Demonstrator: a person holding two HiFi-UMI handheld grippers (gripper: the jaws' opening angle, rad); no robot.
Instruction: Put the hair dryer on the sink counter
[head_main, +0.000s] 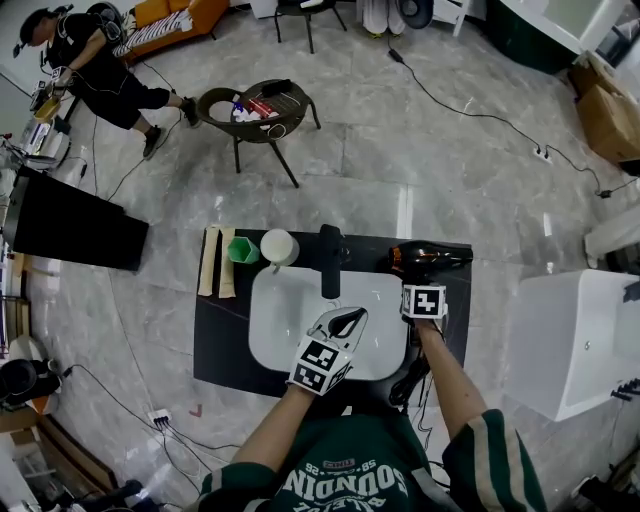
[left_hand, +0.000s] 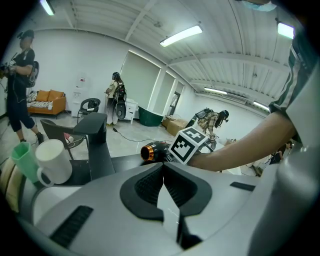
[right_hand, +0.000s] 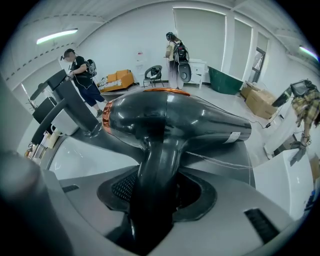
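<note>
The dark tabletop (head_main: 225, 340) lies bare left of the white basin (head_main: 280, 325) toward the front, while its back edge is crowded by two flat beige pieces (head_main: 217, 262), a green cup (head_main: 243, 250), a white mug (head_main: 279, 247), the black faucet (head_main: 330, 260) and, at the right rear corner, the hair dryer (head_main: 428, 258).

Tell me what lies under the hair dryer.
Dark sink counter shows beneath the hair dryer, right of the white basin. The patch directly under its body is hidden by the dryer itself. Its handle stands between the right tool's jaws.
</note>
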